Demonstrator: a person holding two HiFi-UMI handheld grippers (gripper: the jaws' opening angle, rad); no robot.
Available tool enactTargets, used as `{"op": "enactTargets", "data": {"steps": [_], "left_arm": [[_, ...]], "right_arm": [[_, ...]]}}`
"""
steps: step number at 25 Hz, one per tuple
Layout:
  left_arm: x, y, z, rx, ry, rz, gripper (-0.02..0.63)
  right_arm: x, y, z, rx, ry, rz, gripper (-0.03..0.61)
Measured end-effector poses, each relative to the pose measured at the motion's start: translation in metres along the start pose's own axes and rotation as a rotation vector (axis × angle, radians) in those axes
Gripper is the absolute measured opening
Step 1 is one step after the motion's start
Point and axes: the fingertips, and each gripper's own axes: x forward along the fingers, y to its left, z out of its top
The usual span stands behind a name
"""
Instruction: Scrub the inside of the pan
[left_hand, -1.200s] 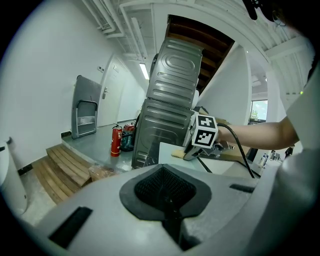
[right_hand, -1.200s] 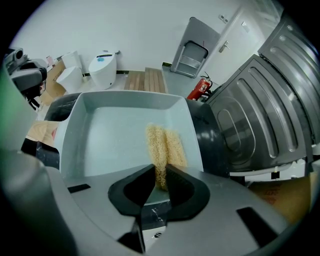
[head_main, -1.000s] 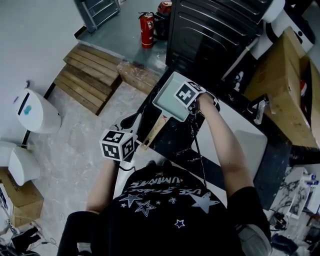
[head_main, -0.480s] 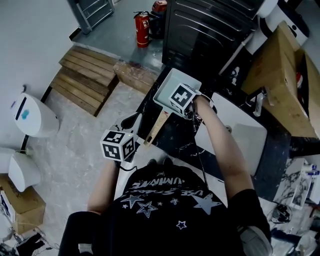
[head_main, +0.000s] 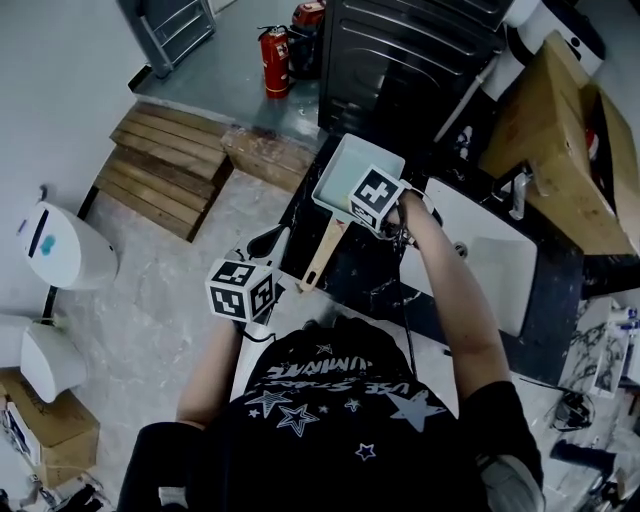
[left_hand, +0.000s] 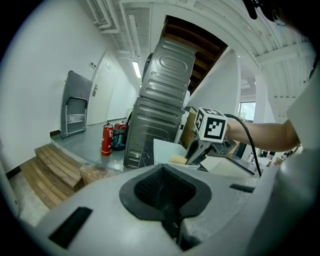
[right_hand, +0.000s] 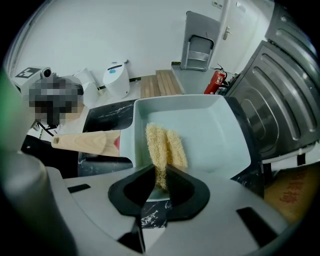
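A pale blue square pan (head_main: 343, 170) with a wooden handle (head_main: 322, 256) sits on the black marble counter. My right gripper (head_main: 374, 206) is over the pan's near side, shut on a yellow loofah scrubber (right_hand: 164, 148) that rests on the pan's floor (right_hand: 212, 132). The handle (right_hand: 84, 142) points left in the right gripper view, where the right gripper (right_hand: 159, 181) pinches the loofah's lower end. My left gripper (head_main: 266, 242) hangs left of the counter, apart from the pan. Its jaws (left_hand: 165, 202) are shut on nothing, and it looks at the pan (left_hand: 165, 149).
A white sink (head_main: 485, 268) with a faucet (head_main: 518, 205) lies right of the pan. A grey steel appliance (head_main: 420, 55) stands behind it. On the floor to the left are a fire extinguisher (head_main: 272, 62), wooden pallets (head_main: 165, 165) and white bins (head_main: 60, 240).
The right gripper with the loofah slid a little back and forth over the pan's near side. The left gripper stayed roughly in place.
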Motion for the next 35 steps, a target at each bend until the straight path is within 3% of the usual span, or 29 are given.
{"op": "enactTargets", "data": {"steps": [8, 15, 22, 35], "left_arm": [[-0.002, 0.001, 0.000, 0.026, 0.001, -0.013, 0.008], [-0.010, -0.020, 0.006, 0.035, -0.022, 0.014, 0.008], [-0.028, -0.054, 0.004, 0.042, -0.040, 0.050, 0.008], [-0.065, -0.139, -0.024, 0.073, -0.067, 0.076, 0.008]], "right_arm": [[-0.013, 0.001, 0.005, 0.037, -0.091, -0.066, 0.066], [-0.044, 0.016, -0.001, -0.001, -0.203, -0.131, 0.066], [-0.086, 0.053, -0.003, -0.083, -0.433, -0.177, 0.066], [-0.107, 0.107, -0.091, -0.029, -0.519, -0.164, 0.064]]}}
